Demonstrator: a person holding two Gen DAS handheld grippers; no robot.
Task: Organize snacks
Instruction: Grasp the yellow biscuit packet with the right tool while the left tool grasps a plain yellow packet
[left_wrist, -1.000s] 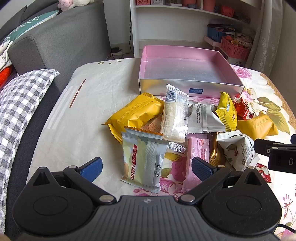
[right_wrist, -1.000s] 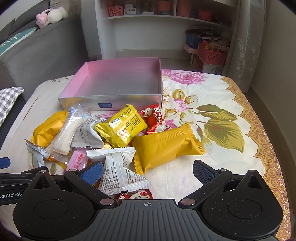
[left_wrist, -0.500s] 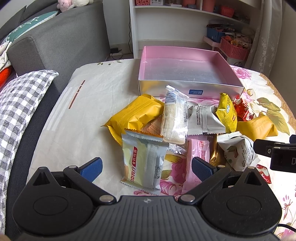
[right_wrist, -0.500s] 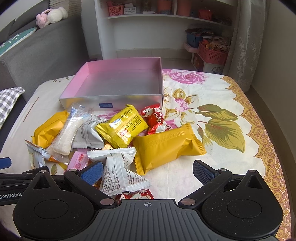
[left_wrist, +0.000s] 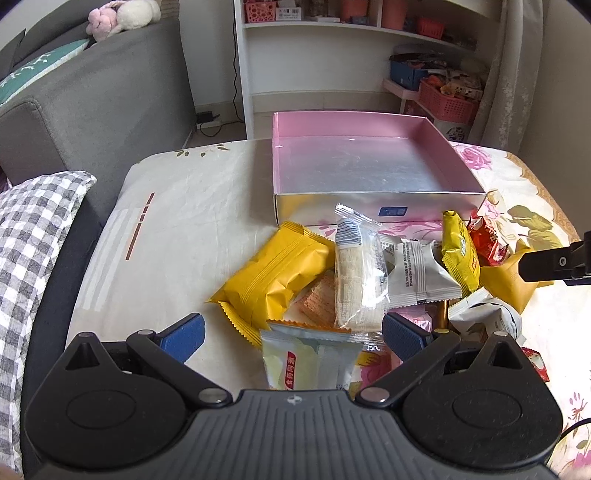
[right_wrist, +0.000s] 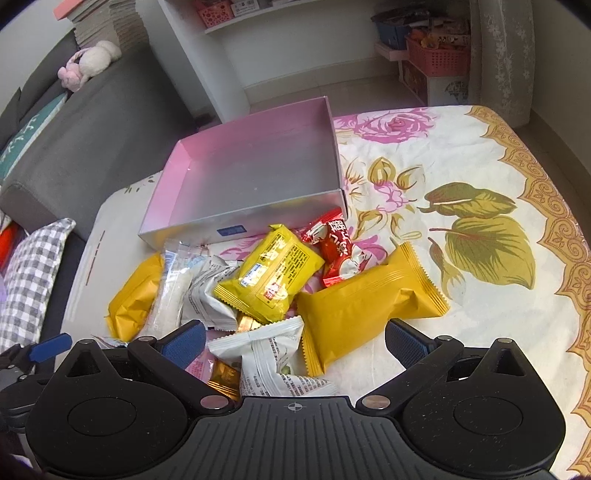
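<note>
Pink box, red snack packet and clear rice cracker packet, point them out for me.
pink box (right_wrist: 243, 218), right wrist view, silver front wall.
red snack packet (right_wrist: 338, 251), right wrist view, packet middle.
clear rice cracker packet (left_wrist: 356, 273), left wrist view, packet middle.

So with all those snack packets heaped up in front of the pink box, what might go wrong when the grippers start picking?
Two likely risks. The packets overlap, so the open left gripper closing on the green-and-white packet might also pinch the clear wafer pack lying on it. The right gripper, also open, hangs over the white packet and large yellow bag; lifting either could drag neighbours away from the pink box.
</note>
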